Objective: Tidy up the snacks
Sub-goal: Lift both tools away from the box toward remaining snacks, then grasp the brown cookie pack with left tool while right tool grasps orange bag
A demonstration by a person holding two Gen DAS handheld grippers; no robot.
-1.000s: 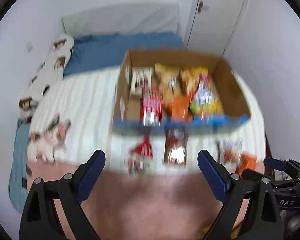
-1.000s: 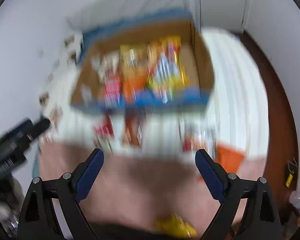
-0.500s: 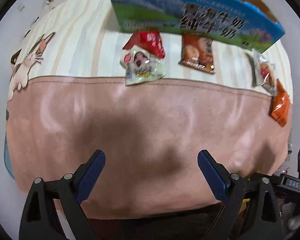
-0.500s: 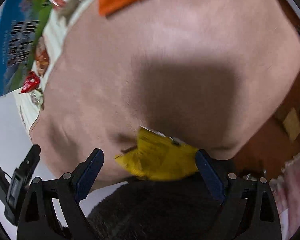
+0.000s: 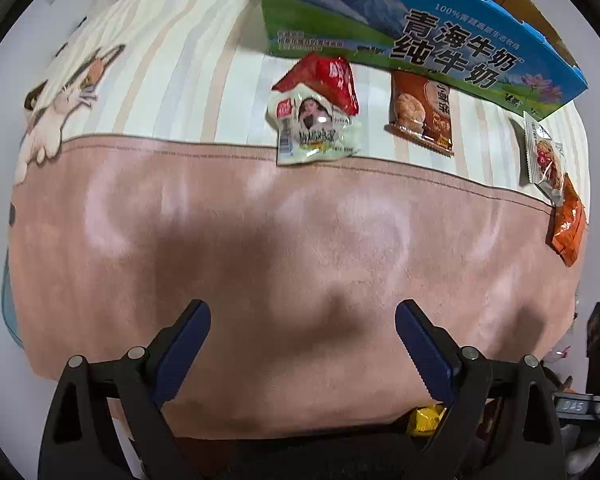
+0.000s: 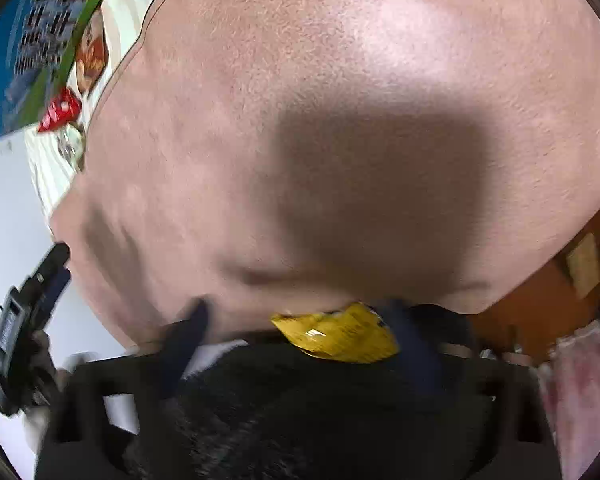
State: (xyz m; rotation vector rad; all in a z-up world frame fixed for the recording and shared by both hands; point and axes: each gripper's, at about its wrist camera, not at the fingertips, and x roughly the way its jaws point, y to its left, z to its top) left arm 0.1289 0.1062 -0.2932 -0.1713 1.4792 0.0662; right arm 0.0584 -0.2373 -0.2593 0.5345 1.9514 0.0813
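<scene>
Left gripper [image 5: 302,344], black frame with blue pads, points down over the pink fleece blanket [image 5: 260,240]; its jaws stand spread wide with nothing between them, only blanket below. Right gripper [image 6: 300,332] is blurred at the bottom of the right wrist view; its jaws are spread too and have just been opening a bit further. A crinkled yellow foil snack packet [image 6: 336,336] lies on the near edge of the blanket between the right gripper's fingers, close to the right-hand one; pads not pressing on it as far as the blur lets me tell. The same yellow packet peeks out low in the left wrist view.

Further back, on the cream striped bedsheet [image 5: 172,80], stands the blue-and-green printed cardboard milk carton box [image 5: 400,40] with Chinese lettering. Loose snacks lie in a row in front of it: a red packet [image 5: 328,80] touching the box front, a white-and-green packet with a portrait [image 5: 316,132] overlapping the red one's near end, a brown packet showing round pastries [image 5: 420,116] just beside the box, a white clear-edged packet [image 5: 540,152] far right, and an orange packet [image 5: 568,224] just below it on the blanket seam. A cartoon cat print [image 5: 64,108] sits on the sheet at left.

Dark fuzzy fabric [image 6: 300,412] fills the bottom of the right view, under the gripper.
</scene>
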